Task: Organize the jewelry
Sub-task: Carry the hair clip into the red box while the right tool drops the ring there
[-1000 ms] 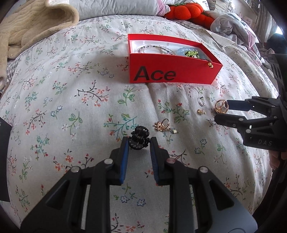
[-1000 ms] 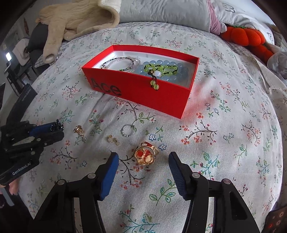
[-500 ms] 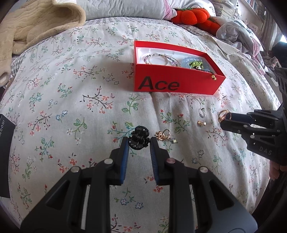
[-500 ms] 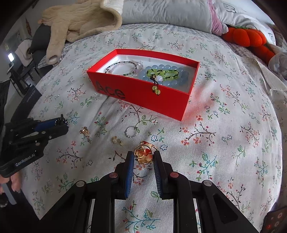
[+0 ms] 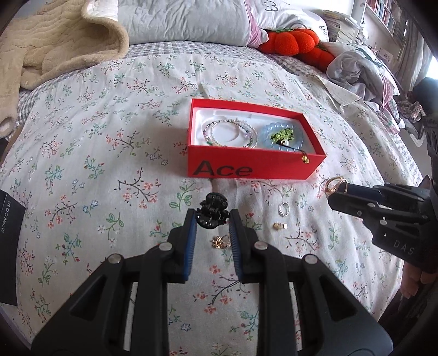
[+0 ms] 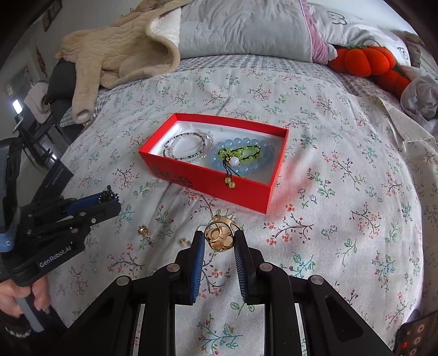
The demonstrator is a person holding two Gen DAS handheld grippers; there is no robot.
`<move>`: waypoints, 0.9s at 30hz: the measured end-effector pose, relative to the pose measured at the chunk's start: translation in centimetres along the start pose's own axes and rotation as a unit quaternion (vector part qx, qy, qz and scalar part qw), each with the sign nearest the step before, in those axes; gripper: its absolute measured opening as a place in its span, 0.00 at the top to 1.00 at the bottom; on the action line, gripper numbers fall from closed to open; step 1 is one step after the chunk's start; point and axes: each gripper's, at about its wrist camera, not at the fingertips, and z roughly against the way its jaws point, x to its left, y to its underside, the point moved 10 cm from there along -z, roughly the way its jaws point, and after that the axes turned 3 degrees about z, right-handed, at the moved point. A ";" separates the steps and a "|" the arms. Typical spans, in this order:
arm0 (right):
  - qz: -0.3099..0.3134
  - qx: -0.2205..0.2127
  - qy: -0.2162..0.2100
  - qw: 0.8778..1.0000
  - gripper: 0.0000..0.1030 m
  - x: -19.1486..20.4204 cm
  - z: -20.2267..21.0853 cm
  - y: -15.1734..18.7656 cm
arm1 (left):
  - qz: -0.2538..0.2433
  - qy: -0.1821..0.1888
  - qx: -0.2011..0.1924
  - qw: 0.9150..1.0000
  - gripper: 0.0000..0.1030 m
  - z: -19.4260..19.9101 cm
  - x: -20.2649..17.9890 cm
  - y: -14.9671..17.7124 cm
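My left gripper [image 5: 212, 219] is shut on a small black hair claw [image 5: 213, 210] and holds it above the floral bedspread. My right gripper [image 6: 219, 237] is shut on a gold openwork ring [image 6: 220, 237], also lifted; it shows in the left wrist view [image 5: 336, 185] too. The red "Ace" box [image 5: 284, 167] lies ahead of both, open, with a beaded necklace [image 5: 231, 132] and a blue and green bracelet [image 5: 284, 135] inside. On the bedspread lie a gold earring [image 5: 220, 242], a gold stud [image 5: 279, 226] and a silver ring [image 5: 283, 209].
A beige blanket [image 5: 54, 43] lies at the back left. Grey pillows [image 5: 186, 19] and an orange plush pumpkin [image 5: 290, 41] are behind the box. Crumpled clothes [image 5: 358, 65] lie at the back right. A black card [image 5: 9, 208] lies at the left edge.
My right gripper closed on the gold ring and lifted it. My left gripper rose with the hair claw. Both moved nearer to the red box.
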 end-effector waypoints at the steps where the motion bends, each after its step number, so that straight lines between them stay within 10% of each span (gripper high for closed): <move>1: -0.002 -0.003 -0.001 1.000 0.79 0.0 0.2 -0.4 | 0.001 0.001 -0.003 1.000 0.75 0.1 -0.2 -0.3; 27: -0.049 -0.048 -0.020 0.997 0.79 -3.5 -1.8 -5.9 | 0.021 0.000 -0.049 0.999 0.75 -4.7 -2.5 -6.3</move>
